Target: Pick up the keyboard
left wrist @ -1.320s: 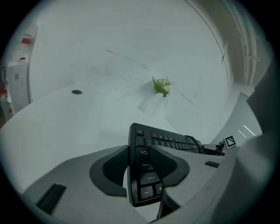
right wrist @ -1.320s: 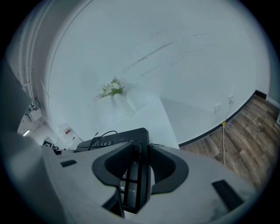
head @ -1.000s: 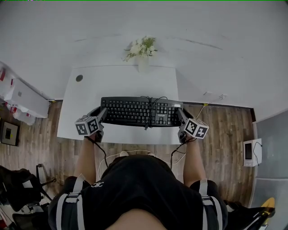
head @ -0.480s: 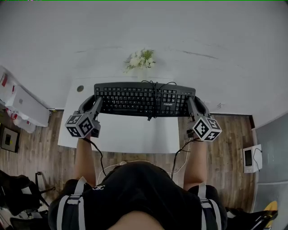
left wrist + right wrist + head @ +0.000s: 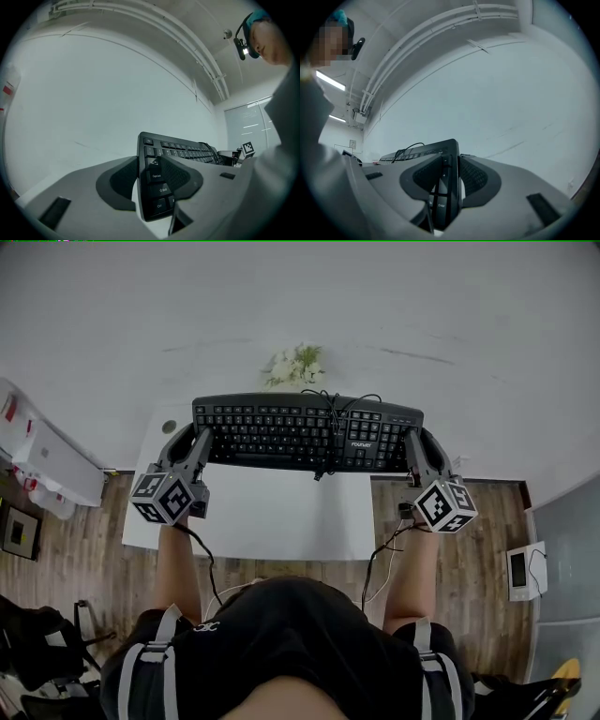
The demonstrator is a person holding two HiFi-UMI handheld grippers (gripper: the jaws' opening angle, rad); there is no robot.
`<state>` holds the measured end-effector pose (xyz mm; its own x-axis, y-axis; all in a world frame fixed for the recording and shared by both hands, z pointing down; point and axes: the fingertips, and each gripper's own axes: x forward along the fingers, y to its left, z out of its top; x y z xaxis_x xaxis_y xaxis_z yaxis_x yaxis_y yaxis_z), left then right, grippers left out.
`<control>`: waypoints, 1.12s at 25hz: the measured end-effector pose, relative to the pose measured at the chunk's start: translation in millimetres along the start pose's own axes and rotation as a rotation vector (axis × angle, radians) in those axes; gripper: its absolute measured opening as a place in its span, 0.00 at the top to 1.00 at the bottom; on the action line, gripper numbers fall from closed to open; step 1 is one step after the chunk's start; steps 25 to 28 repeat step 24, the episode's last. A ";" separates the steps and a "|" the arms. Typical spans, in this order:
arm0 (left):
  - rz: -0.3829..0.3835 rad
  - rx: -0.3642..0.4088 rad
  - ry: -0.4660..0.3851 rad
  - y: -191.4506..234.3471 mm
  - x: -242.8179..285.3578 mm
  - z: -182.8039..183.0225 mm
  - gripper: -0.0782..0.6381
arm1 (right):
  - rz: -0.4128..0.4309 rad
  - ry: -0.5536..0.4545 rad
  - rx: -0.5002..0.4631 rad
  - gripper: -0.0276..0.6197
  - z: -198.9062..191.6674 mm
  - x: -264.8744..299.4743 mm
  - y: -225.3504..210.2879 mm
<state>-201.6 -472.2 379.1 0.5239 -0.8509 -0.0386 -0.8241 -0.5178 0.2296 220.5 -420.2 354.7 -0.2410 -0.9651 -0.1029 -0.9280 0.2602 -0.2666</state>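
The keyboard (image 5: 305,432) is in the air above the far part of the white desk (image 5: 272,517), held at its two short ends. A second ago it sat lower in the head view, over the middle of the desk. Now it looks larger and covers the desk's far edge below the flowers (image 5: 295,364). Its long axis runs left to right across the person's front, keys facing up, the space-bar edge toward the person and the number pad at the right. A coiled cable (image 5: 328,407) lies on top. The left gripper (image 5: 195,439) is clamped on the end with the Ctrl and Shift keys. The right gripper (image 5: 418,442) grips the Enter end, its jaws closing a little tighter on it.
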 end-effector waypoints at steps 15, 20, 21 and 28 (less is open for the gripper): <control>-0.018 0.005 0.025 -6.8 -3.4 -4.7 0.65 | -0.022 0.006 0.007 0.76 -2.3 -9.4 -3.7; -0.021 0.005 0.031 -10.2 -1.3 -7.3 0.65 | -0.023 0.005 0.006 0.76 -2.2 -11.3 -7.9; -0.021 0.006 0.032 -10.8 -0.8 -7.7 0.65 | -0.023 0.005 0.008 0.76 -2.7 -11.6 -8.9; -0.022 0.007 0.031 -12.8 0.4 -8.3 0.65 | -0.024 0.003 0.010 0.76 -3.5 -13.4 -11.2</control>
